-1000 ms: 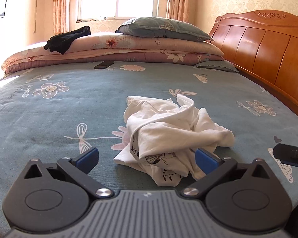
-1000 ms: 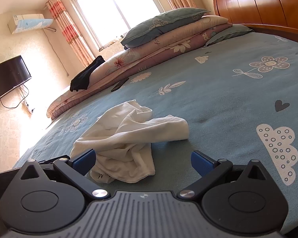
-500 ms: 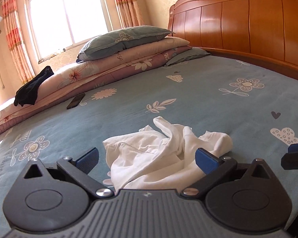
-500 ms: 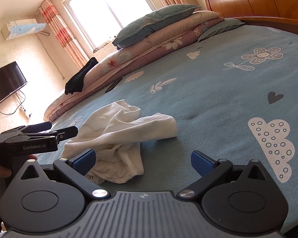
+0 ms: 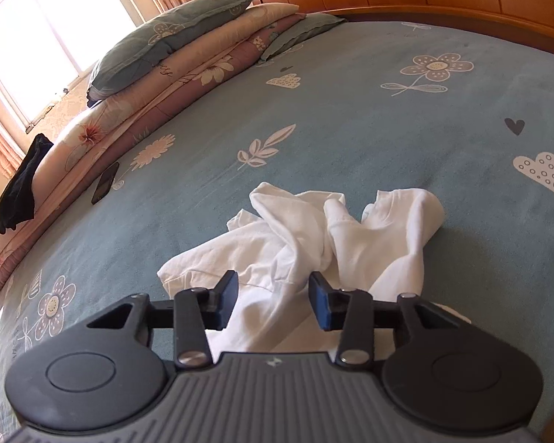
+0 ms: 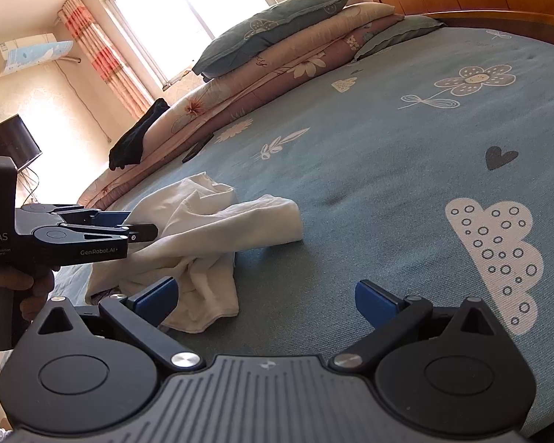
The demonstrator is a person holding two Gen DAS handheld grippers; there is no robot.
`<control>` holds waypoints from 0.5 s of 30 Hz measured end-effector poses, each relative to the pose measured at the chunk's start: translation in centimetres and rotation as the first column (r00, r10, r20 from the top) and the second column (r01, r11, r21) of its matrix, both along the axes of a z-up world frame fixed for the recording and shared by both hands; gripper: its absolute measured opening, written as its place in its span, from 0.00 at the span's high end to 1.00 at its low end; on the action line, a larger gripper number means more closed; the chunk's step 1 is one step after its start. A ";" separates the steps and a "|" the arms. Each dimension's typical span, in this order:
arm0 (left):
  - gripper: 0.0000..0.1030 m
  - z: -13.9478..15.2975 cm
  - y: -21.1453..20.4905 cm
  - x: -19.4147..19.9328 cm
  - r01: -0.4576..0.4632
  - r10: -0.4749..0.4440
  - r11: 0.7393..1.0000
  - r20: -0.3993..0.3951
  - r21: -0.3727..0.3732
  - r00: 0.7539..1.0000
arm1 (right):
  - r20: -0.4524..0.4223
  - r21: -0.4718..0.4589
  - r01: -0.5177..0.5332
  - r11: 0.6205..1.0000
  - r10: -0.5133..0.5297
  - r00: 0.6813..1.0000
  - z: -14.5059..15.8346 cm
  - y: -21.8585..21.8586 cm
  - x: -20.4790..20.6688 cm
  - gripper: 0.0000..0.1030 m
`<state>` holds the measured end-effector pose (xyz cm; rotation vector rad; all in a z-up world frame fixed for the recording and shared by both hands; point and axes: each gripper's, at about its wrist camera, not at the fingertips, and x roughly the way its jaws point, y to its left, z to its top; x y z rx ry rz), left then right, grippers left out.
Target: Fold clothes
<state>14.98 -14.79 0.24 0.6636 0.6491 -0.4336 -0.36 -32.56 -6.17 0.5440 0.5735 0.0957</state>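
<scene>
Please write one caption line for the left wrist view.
Left gripper, jaws just closing, over crumpled white garment on blue bed sheet.

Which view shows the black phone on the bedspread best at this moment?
The left wrist view. There the phone lies in full outline on the blue bedspread, just below the folded quilts. In the right wrist view the phone is only a thin dark sliver at the foot of the quilts, too foreshortened to identify.
</scene>
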 end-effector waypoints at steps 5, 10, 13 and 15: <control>0.57 -0.3 -1.3 1.2 0.067 -0.064 0.995 -0.042 0.073 0.997 | 0.015 -0.048 -0.009 0.999 0.009 1.000 0.1 0.6 0.1 0.00; 0.91 0.0 -1.2 2.0 0.069 -0.064 0.996 -0.085 0.052 0.994 | 0.025 -0.126 -0.037 0.991 0.041 0.999 0.7 1.2 0.3 0.07; 0.93 1.3 0.8 1.3 0.036 -0.036 0.999 -0.039 0.000 0.999 | 0.032 -0.171 -0.074 0.983 0.081 0.996 1.2 1.3 0.6 0.19; 0.94 2.2 2.8 0.9 -0.004 0.003 0.999 -0.010 -0.042 1.000 | 0.046 -0.186 -0.094 0.978 0.104 0.994 1.6 1.2 1.0 0.20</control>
